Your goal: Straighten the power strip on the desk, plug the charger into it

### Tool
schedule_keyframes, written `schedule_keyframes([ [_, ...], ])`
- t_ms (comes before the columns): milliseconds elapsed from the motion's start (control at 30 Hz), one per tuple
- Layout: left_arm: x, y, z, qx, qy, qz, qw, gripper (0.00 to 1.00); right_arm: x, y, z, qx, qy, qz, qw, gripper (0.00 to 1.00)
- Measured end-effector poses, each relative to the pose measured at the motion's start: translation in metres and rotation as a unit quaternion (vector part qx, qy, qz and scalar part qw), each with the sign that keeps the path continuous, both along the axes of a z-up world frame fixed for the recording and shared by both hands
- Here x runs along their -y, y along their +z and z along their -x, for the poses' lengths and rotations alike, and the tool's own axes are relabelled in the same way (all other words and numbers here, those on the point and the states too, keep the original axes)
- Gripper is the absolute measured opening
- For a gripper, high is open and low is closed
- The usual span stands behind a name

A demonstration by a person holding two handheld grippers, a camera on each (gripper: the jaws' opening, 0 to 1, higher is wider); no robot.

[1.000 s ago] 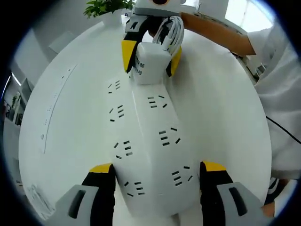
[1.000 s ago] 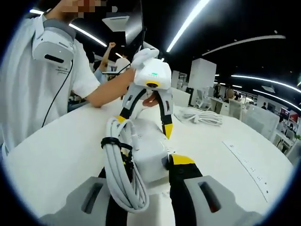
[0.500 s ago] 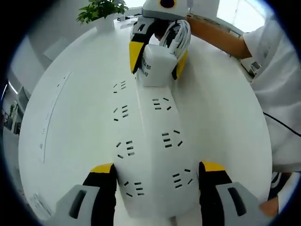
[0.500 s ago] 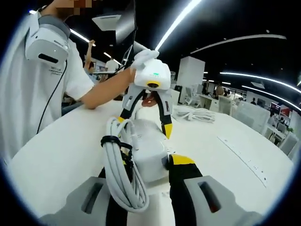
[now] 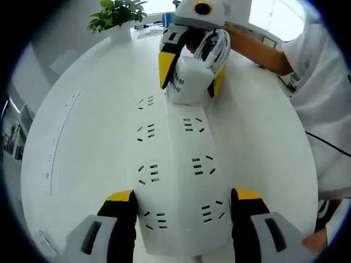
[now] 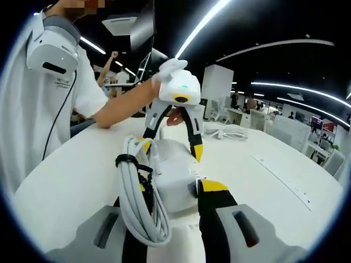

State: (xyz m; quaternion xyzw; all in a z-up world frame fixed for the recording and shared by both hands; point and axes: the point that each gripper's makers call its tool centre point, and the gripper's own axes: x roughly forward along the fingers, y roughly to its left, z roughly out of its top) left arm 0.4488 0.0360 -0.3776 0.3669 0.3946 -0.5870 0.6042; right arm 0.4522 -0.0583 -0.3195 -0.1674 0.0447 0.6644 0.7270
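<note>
On the broad white round tabletop (image 5: 82, 109), the long white plastic power strip (image 5: 181, 181) lies lengthwise, its near end steadied between the left gripper (image 5: 181, 211)'s jaws. The right gripper (image 6: 170, 189) clenches the boxy white charger (image 6: 173, 175), bundled white cable (image 6: 134, 203) alongside, poised over the strip's far sockets, apparently to plug in.

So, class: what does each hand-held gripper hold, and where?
Right hand-held gripper: charger, by its sides. Left hand-held gripper: straddles the power strip's near end; contact unclear.
</note>
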Motion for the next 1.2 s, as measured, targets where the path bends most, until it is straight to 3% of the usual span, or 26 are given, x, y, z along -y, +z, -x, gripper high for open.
schedule_keyframes([
  [300,0.0,0.0,0.001,0.0,0.0,0.001,1.0,0.7,-0.004,0.0,0.002,0.02,0.009,0.01,0.9997,0.31],
  [667,0.003,0.0,0.002,0.0,-0.014,0.009,0.9999,0.7,-0.003,0.001,0.02,0.019,-0.015,-0.001,0.9997,0.3],
  [1200,0.006,0.001,0.004,0.001,-0.02,0.013,0.9997,0.7,-0.001,0.002,0.023,0.015,-0.026,-0.011,0.9995,0.3],
])
